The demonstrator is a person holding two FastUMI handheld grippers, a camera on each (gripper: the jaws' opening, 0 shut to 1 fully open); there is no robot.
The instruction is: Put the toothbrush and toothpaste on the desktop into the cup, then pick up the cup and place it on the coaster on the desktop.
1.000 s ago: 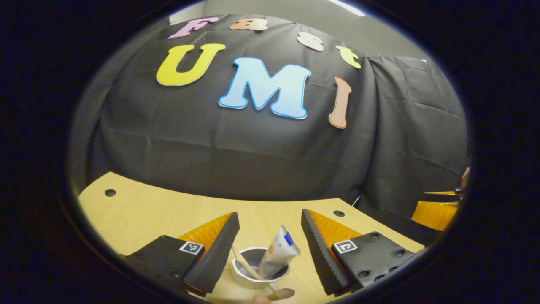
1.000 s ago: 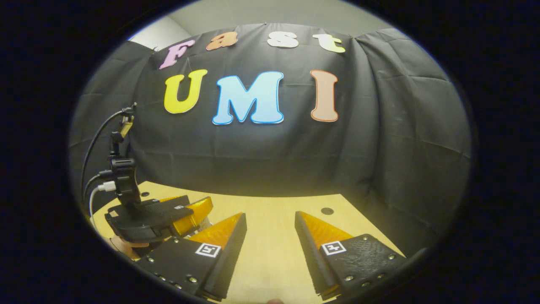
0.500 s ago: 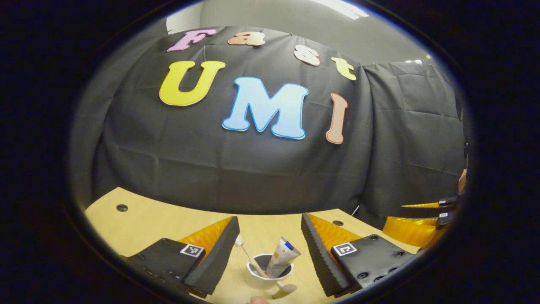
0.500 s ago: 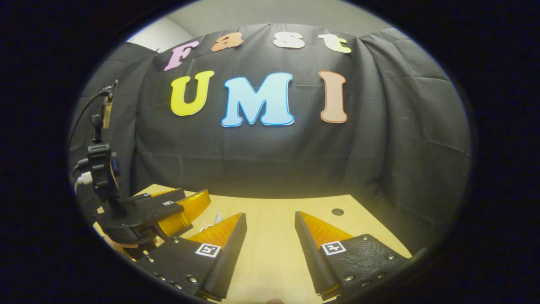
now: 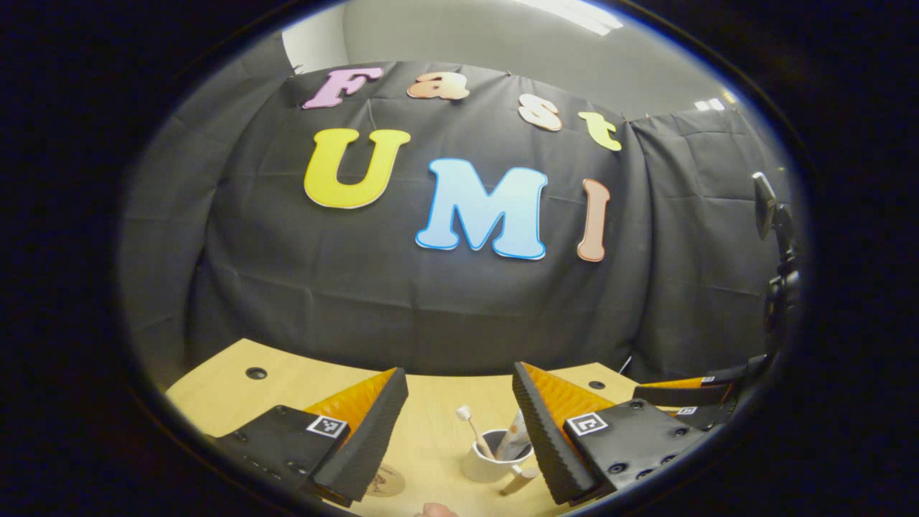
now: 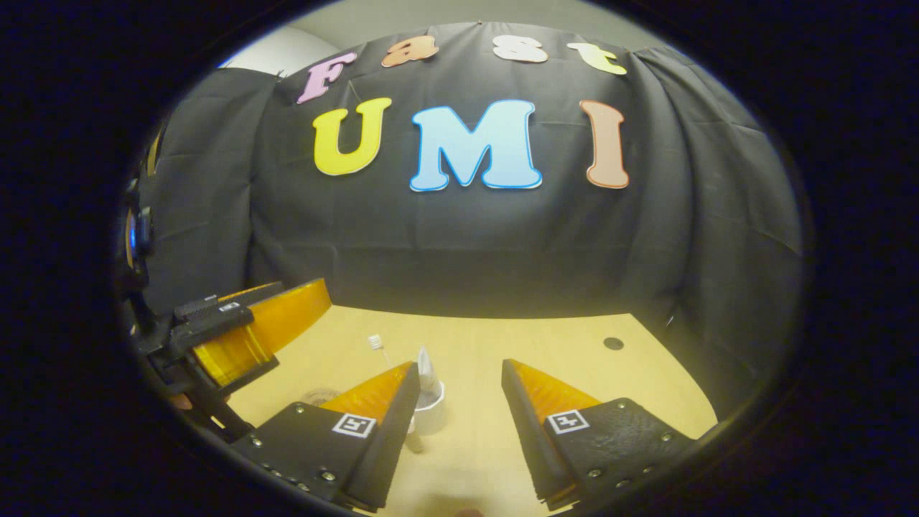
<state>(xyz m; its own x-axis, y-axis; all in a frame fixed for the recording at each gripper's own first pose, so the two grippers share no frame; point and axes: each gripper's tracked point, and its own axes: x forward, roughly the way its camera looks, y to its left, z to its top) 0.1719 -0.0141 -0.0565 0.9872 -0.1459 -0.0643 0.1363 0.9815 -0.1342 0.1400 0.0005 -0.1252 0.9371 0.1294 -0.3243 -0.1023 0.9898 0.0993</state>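
Both open-fingered grippers, left gripper (image 5: 459,424) and right gripper (image 6: 459,413), are backing away from the small white cup (image 5: 487,467) holding the wooden toothbrush (image 5: 474,431) and half-hidden toothpaste tube (image 5: 514,444), standing beside the round coaster (image 5: 386,480).

Black tongs (image 5: 459,438), orange fingers (image 5: 359,398), square markers
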